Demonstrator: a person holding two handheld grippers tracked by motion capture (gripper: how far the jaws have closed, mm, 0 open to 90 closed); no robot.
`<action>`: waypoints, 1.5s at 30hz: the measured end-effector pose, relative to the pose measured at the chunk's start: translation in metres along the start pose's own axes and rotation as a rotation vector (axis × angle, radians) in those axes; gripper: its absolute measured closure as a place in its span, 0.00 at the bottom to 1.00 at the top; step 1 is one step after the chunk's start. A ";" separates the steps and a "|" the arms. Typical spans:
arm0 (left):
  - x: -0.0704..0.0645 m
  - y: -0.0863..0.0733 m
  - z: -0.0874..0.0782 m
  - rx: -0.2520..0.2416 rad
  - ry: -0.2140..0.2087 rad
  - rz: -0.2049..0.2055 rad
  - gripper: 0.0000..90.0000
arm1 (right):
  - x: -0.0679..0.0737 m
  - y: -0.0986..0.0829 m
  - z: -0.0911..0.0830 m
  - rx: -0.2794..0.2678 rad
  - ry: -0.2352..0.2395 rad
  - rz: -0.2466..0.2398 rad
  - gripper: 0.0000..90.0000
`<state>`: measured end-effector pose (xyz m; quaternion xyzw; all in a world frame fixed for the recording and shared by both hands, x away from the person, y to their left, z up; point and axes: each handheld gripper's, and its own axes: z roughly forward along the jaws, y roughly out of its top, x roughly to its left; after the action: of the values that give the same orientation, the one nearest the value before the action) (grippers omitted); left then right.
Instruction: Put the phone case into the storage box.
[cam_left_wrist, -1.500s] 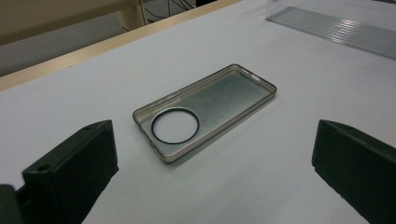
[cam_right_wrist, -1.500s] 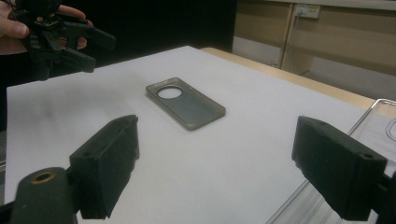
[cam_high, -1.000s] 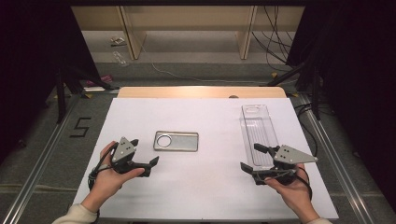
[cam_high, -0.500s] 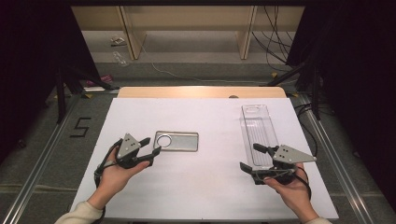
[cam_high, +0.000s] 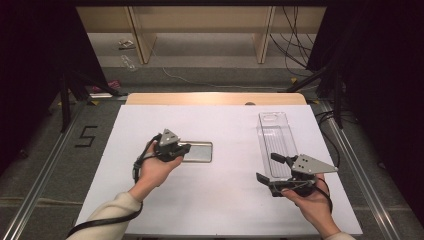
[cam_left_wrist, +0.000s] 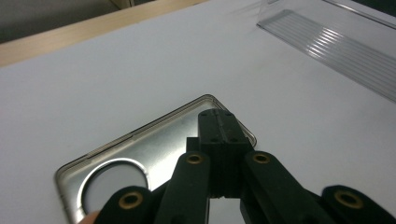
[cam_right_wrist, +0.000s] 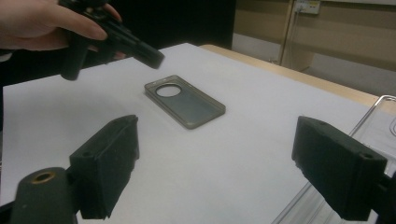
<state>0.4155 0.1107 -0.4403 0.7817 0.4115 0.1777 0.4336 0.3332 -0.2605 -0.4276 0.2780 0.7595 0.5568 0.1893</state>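
Our left tongs (cam_left_wrist: 219, 126), jaws pressed together and holding nothing, hover over the grey phone case (cam_high: 197, 151) on the white worktop (cam_high: 220, 200). Our right tongs (cam_right_wrist: 219, 172) gape wide, empty, beside the clear plastic tray (cam_high: 275, 137).

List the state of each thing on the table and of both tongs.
Phone case: lying flat on the white table, hollow side up, empty, not gripped.
Clear plastic tray: lying flat at the right, empty as far as can be seen.
Left tongs: jaws shut, empty, poised over the phone case.
Right tongs: jaws wide open, empty, near the tray's end.
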 end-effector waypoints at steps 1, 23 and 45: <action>-0.004 0.002 0.015 0.036 -0.001 -0.001 1.00 | -0.001 0.000 -0.001 -0.006 -0.001 0.003 0.18; -0.021 -0.009 0.075 0.191 -0.002 -0.036 1.00 | -0.002 -0.002 -0.001 0.003 0.004 0.005 0.18; -0.012 -0.017 0.055 0.250 -0.046 0.023 1.00 | -0.003 -0.003 0.000 0.013 0.000 0.012 0.18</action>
<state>0.4347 0.0772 -0.4841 0.8382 0.4112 0.1120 0.3402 0.3350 -0.2630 -0.4305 0.2836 0.7613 0.5532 0.1841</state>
